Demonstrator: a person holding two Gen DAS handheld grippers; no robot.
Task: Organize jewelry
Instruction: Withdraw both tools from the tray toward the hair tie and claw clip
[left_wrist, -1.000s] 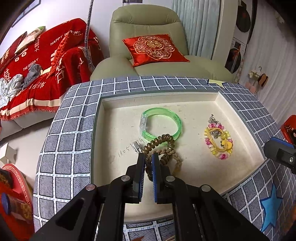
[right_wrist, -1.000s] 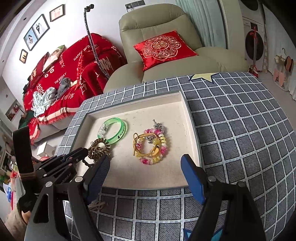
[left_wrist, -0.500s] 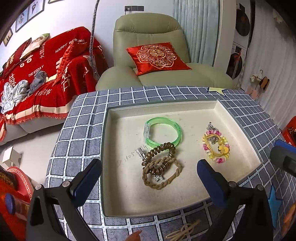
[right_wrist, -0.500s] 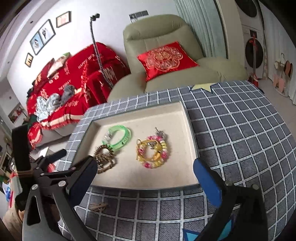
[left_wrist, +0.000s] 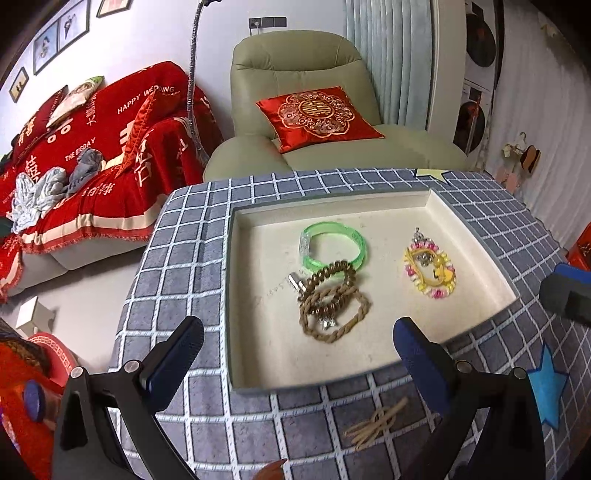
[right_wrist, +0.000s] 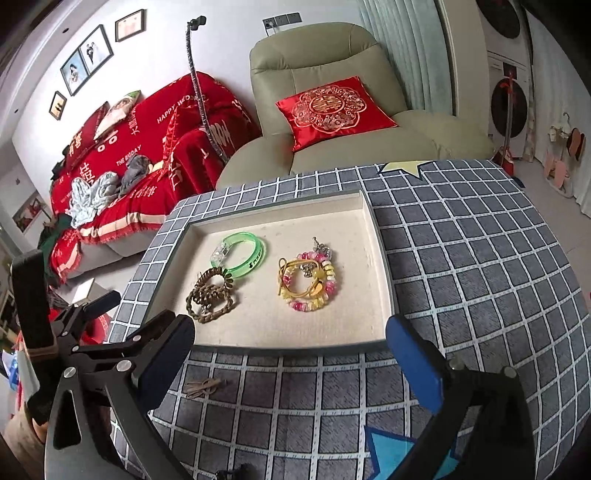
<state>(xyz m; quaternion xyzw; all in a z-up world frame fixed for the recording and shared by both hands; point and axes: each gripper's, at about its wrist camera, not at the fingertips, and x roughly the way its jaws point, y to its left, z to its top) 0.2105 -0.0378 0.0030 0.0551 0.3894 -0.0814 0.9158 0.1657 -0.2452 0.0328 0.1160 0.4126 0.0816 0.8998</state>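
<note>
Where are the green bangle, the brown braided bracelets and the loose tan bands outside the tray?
green bangle (left_wrist: 360, 245): left wrist view, on its right-hand arc.
brown braided bracelets (right_wrist: 207, 297): right wrist view, on the coiled middle of the pile.
loose tan bands (left_wrist: 375, 422): left wrist view, on the bundle's middle, on the checked cloth.

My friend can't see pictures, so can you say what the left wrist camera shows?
A shallow cream-lined tray on a grey checked cloth holds a clear green plastic bangle, a brown braided cord bracelet and a pink-and-yellow beaded bracelet. The left hand-held gripper hangs open in front, holding nothing.
</note>
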